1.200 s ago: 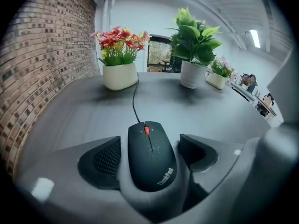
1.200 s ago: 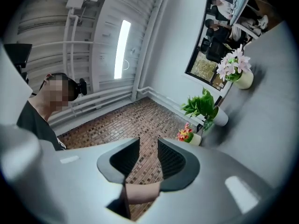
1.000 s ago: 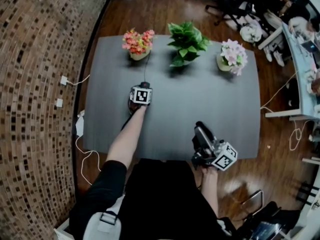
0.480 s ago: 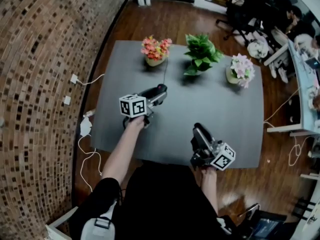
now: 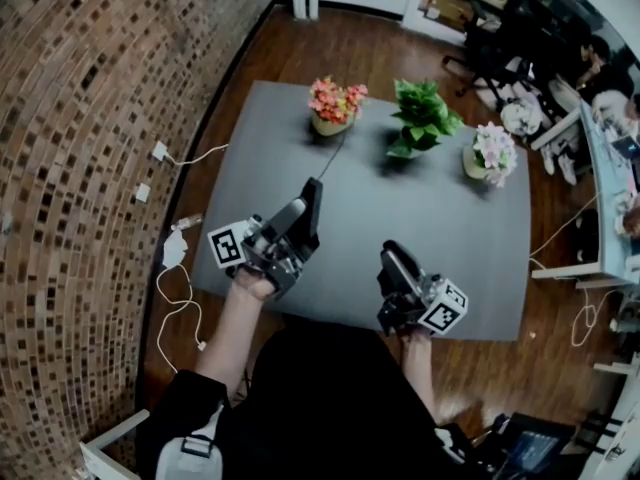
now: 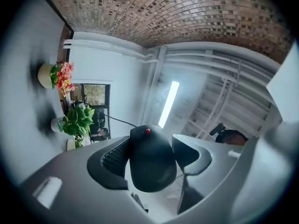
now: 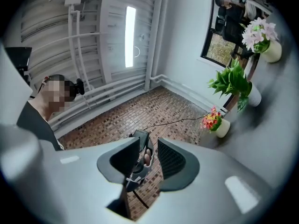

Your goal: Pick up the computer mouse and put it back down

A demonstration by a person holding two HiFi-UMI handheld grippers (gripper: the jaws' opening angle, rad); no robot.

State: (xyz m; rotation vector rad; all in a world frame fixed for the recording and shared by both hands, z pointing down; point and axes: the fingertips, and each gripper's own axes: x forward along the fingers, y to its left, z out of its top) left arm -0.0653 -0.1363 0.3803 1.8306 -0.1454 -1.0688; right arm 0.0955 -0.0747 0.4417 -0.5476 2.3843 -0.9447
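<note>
The black computer mouse point(image 6: 152, 164) with a red dot on top is clamped between the pads of my left gripper point(image 6: 152, 143), which is shut on it. In the head view the left gripper point(image 5: 308, 206) is held high above the grey table point(image 5: 450, 228), tilted upward, with the dark mouse point(image 5: 303, 226) between its jaws. The mouse's thin black cable point(image 5: 336, 153) runs back toward the flower pots. My right gripper point(image 5: 393, 255) hovers over the table's near edge. In the right gripper view its jaws point(image 7: 148, 146) stand apart with nothing between them.
Three pots line the table's far edge: pink-orange flowers point(image 5: 336, 103), a green plant point(image 5: 422, 116), pale pink flowers point(image 5: 493, 151). A brick wall point(image 5: 80, 168) is at the left, with white plugs and cords point(image 5: 172, 250) below it. Desks, chairs and people are at the far right.
My left gripper has lifted the mouse off the table, risen well above it and rolled over. The right gripper has shifted only slightly.
</note>
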